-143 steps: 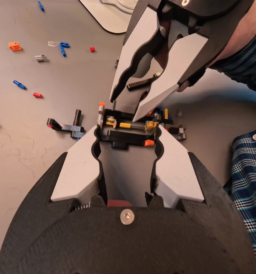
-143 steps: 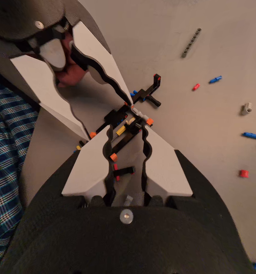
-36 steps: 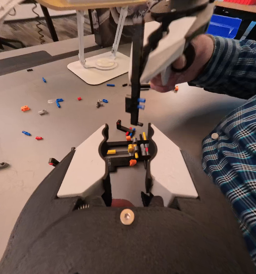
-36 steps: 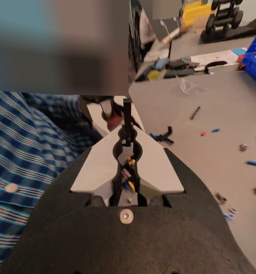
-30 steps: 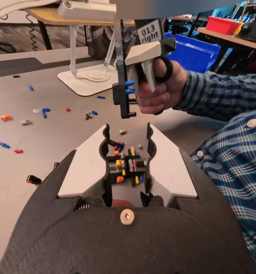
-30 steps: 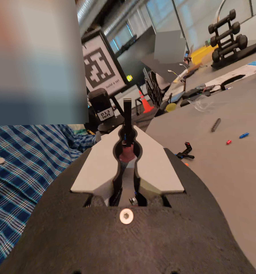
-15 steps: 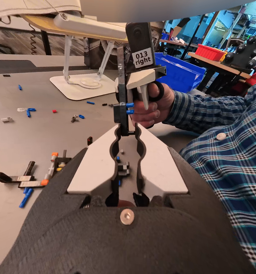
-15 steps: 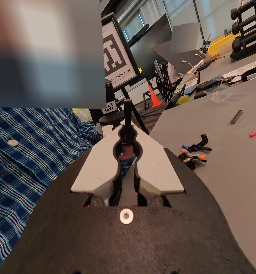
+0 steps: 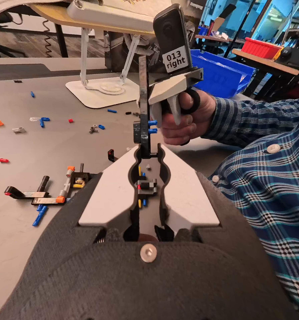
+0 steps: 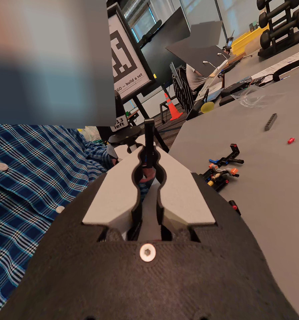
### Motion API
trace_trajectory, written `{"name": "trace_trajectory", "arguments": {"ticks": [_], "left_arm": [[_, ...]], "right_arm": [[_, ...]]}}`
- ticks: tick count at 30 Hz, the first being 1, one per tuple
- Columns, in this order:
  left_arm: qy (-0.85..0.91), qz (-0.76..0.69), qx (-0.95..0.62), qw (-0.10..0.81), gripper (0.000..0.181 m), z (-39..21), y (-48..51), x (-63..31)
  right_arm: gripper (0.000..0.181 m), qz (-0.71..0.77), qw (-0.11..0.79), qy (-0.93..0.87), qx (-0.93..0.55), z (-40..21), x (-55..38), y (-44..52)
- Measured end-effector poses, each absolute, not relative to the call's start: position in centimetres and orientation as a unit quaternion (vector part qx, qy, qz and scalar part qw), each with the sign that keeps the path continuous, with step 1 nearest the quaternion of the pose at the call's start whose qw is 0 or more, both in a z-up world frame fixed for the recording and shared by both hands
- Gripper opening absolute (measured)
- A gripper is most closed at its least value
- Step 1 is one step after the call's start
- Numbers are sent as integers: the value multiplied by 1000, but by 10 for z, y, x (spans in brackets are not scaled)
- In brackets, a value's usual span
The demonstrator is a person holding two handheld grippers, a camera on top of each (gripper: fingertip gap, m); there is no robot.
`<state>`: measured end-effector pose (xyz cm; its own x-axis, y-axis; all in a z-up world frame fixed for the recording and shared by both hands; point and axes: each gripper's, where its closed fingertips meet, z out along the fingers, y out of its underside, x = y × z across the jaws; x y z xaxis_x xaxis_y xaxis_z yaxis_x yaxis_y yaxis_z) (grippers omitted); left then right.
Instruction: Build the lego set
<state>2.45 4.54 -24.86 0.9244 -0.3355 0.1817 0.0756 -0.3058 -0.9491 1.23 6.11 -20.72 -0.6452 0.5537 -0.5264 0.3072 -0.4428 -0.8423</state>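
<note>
Both claws are raised above the grey worktop [image 9: 41, 152], meeting on one upright black beam [image 9: 144, 110]. The right gripper [image 10: 149, 152] is clenched on it higher up, while the left gripper [image 9: 149, 152] pinches its bottom end. The half-built frame [image 10: 219, 174] lies on the worktop, near its front edge.

A white printed sticker [image 9: 175, 59] is sitting on the housing of the right gripper [image 9: 143, 103]. A similar sticker [image 10: 120, 123] is showing on the left gripper [image 9: 148, 149]. A framed sign [image 10: 126, 69] is carrying a square marker and a printed line.
</note>
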Motion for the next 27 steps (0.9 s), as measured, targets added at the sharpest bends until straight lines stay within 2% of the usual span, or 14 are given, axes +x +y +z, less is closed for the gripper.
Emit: {"name": "trace_trajectory", "arguments": {"ticks": [5,12,14,17,18,22,24,27], "left_arm": [[118,-136,-801,571,17,-253,46,22],[123,-178,-800,559,17,-252,48,29],[112,-145,-806,563,17,-254,51,22],[109,-67,-811,570,39,-255,54,11],[117,-29,-815,567,40,-256,54,8],[154,66,-814,557,27,-258,55,9],[157,86,-816,550,14,-260,56,8],[146,85,-822,544,9,-261,56,4]], "right_arm": [[16,728,88,-538,-416,-210,12,60],[6,711,113,-560,-410,-208,13,58],[5,700,117,-556,-433,-210,9,61],[5,687,123,-532,-479,-214,2,71],[5,685,124,-522,-493,-215,0,74],[5,676,117,-516,-513,-219,0,69],[5,672,115,-511,-524,-219,-1,66],[5,665,120,-505,-537,-220,-3,65]]}}
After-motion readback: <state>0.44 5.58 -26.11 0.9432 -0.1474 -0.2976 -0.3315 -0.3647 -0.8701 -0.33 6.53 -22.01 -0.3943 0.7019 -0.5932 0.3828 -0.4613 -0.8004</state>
